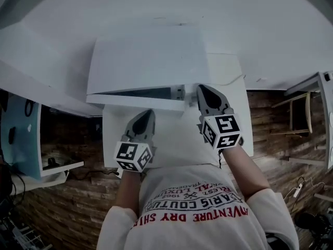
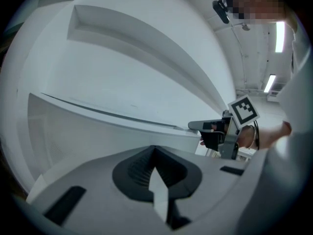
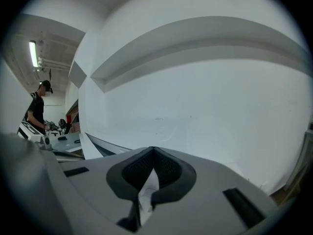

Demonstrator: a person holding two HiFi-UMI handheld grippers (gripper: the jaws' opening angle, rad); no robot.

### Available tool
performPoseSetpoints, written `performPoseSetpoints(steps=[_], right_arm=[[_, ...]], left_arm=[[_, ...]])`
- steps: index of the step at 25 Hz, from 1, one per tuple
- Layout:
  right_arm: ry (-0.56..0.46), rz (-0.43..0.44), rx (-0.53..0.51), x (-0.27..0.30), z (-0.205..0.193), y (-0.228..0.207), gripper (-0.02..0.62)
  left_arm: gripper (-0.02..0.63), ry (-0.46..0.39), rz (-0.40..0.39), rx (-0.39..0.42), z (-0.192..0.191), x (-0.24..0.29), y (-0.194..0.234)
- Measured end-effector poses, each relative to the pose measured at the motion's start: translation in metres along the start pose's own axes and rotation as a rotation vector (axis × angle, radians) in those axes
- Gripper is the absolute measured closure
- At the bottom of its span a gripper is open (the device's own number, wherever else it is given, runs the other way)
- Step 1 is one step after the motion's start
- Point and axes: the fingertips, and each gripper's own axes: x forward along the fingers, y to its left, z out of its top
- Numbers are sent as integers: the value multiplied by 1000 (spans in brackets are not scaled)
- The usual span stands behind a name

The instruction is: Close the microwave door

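Observation:
The white microwave (image 1: 151,56) stands on a white table (image 1: 177,145). Its door (image 1: 135,102) is slightly ajar, and a dark strip of glass shows that widens to the right. My right gripper (image 1: 200,89) is shut, its tips right at the door's free right edge. My left gripper (image 1: 148,112) is also shut and empty, just in front of the door's lower face. In the left gripper view the white door (image 2: 98,126) fills the frame ahead of the left gripper (image 2: 154,148), with the right gripper (image 2: 220,131) beyond. The right gripper (image 3: 153,150) faces a white wall, the door edge (image 3: 105,145) at its left.
Wood-plank floor (image 1: 67,202) surrounds the table. A light blue cabinet (image 1: 21,134) stands at the left and a wooden frame (image 1: 302,113) at the right. Cables lie on the floor (image 1: 296,189). A person (image 3: 36,109) works at a bench in the far background.

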Motion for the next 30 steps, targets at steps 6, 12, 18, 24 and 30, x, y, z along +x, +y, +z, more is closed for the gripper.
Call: performPoseSetpoints(steps=[6,12,18,24,30], right_arm=[[-9,-4,10,0,-2,0,583],[-16,-10,4,-2,-1,-1,584],[-14,-22,-31,-3,0,-1,583],[-14,-32,-45,-1,-1,-1,584],[-17,-39,-45,-2,-1,-1,584]], left_arm=[[611,4,38,-8,5,20,10],[611,-16,46,-49,7,21,10],[611,-7,52,4,9,25,11],[611,-7,52,-64,11,34,16],[611,8,37,-67,11,34,15]])
